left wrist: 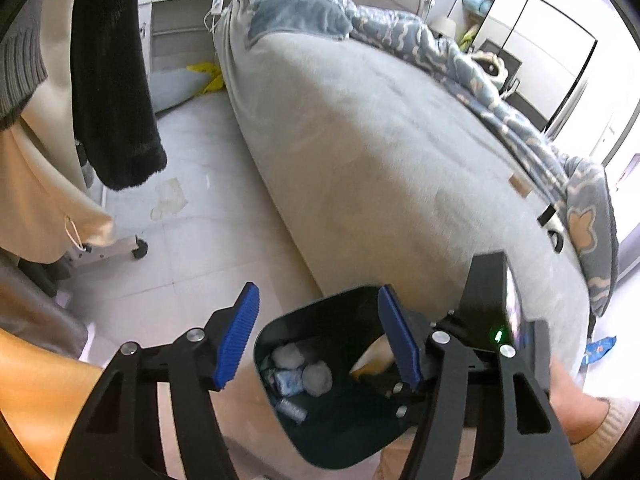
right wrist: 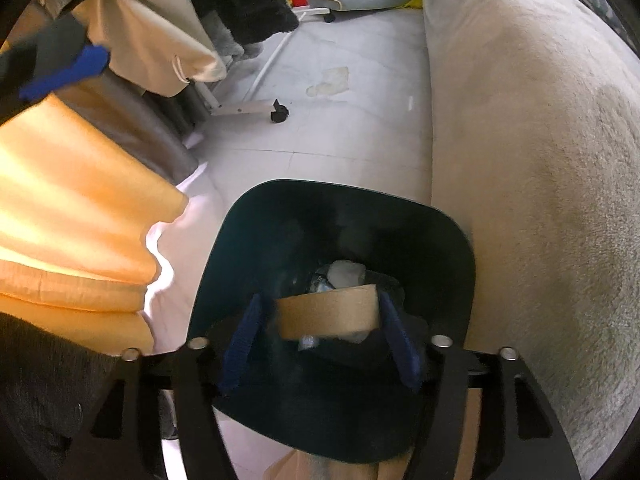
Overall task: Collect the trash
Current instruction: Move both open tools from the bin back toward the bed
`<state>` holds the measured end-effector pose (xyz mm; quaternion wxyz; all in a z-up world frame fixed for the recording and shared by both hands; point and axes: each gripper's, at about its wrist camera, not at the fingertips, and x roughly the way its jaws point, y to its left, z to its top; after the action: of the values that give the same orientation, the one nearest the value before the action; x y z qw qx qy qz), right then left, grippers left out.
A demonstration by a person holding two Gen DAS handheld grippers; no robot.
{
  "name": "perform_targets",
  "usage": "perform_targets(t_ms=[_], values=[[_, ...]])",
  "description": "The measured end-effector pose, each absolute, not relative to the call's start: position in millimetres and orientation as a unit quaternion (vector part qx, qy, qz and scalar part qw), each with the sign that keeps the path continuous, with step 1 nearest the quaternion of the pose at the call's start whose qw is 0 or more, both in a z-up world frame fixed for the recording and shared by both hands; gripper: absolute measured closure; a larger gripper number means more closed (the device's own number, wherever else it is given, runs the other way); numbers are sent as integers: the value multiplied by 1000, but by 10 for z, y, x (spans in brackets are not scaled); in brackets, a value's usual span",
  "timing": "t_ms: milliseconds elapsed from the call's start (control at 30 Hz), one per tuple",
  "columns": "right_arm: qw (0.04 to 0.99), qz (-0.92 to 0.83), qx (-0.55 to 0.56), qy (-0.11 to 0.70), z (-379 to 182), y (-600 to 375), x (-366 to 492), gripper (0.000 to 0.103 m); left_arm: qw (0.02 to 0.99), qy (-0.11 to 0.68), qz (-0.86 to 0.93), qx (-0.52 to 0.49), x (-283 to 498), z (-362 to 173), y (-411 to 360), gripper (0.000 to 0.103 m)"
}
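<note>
A dark bin (left wrist: 276,330) stands on the floor beside the bed; it also shows in the right wrist view (right wrist: 440,240). It holds crumpled tissues (left wrist: 316,376) and wrappers. My left gripper (left wrist: 318,332) is open and empty above the bin's near side. My right gripper (right wrist: 324,332) is open over the bin's mouth; a brown cardboard roll (right wrist: 328,314) sits between its blue pads (right wrist: 400,344), touching neither clearly. The right gripper's body also shows in the left wrist view (left wrist: 488,300). A stained wrapper (left wrist: 170,198) lies on the floor.
The grey bed (left wrist: 380,152) with a blue quilt (left wrist: 460,60) fills the right. Hanging clothes (left wrist: 112,80) and a wheeled rack foot (left wrist: 138,248) stand left. A small cardboard piece (left wrist: 520,184) lies on the bed. A blue wrapper (left wrist: 600,348) lies on the floor.
</note>
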<state>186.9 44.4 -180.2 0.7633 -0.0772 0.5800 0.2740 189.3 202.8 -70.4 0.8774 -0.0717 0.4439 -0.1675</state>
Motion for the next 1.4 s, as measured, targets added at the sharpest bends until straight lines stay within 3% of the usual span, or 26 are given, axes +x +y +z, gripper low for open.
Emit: perform_targets(t_ms=[700, 1400], values=[[829, 292, -33, 476, -1004, -125, 1747, 30, 911, 364, -181, -74, 1885, -208, 1461, 39], [890, 230, -1, 393, -545, -1229, 1833, 30, 914, 342, -211, -59, 2016, -25, 612, 34]])
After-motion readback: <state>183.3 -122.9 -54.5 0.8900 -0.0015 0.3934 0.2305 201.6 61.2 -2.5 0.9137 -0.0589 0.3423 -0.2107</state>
